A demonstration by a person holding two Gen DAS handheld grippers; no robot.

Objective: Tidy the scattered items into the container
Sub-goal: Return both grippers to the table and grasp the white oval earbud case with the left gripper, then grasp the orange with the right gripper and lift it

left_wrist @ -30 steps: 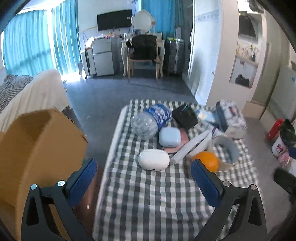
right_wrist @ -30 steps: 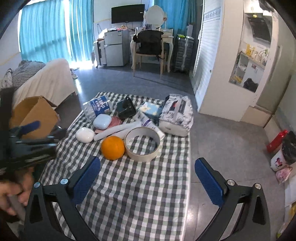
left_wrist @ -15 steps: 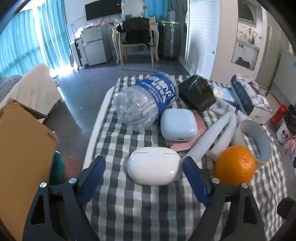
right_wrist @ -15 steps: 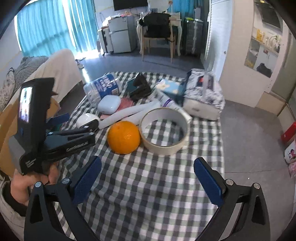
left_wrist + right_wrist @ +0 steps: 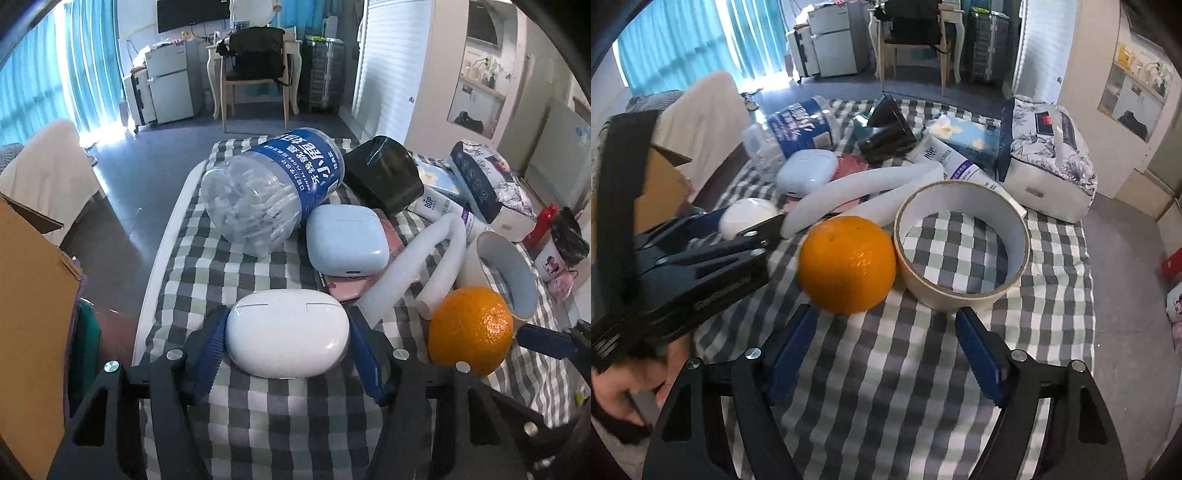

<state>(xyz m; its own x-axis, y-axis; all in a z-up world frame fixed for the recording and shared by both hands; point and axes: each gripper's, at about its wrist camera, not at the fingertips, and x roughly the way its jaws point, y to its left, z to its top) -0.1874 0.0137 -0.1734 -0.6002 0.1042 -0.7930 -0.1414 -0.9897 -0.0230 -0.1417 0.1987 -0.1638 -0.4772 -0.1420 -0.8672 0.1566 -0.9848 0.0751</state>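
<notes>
Left gripper (image 5: 287,347) has swept in from beside the box and closed its pads onto the white oval case (image 5: 287,339); right gripper (image 5: 884,352) has dropped close behind the orange (image 5: 847,264), jaws narrower.

Left gripper (image 5: 287,349) clamps white case (image 5: 287,338) (checked cloth (image 5: 295,435)).
</notes>
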